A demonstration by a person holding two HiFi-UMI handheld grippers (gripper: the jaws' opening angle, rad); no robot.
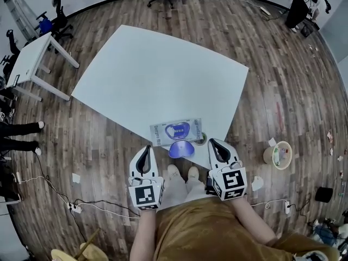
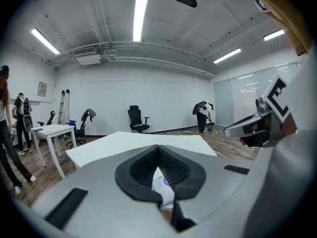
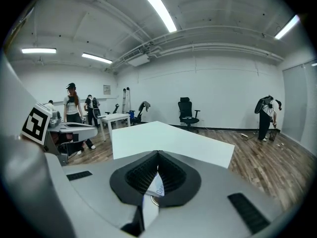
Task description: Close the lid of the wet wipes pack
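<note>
Item 1: flat pale-blue wet wipes pack [image 1: 175, 130] is lying on the white rectangular table [image 1: 157, 75], along its near edge, close to the near corner. Its rounded blue plastic lid [image 1: 181, 149] is standing open, flipped toward me and reaching that edge. I cannot tell whether wipes are showing in the opening.

Item 2: small round ring-shaped object [image 1: 201, 140] is sitting just beside the pack's right end.

Item 3: round pale tub [image 1: 278, 155] is standing on the wooden floor to the right of the table, holding small bits I cannot identify.

Item 4: left gripper [image 1: 146, 148] is hovering off the near edge, jaws pressed together, holding nothing.

Item 5: right gripper [image 1: 212, 143] is hovering by the near corner, jaws likewise together and empty.

Open room: the rest of the tabletop, out to the far edge, is lying bare.
</note>
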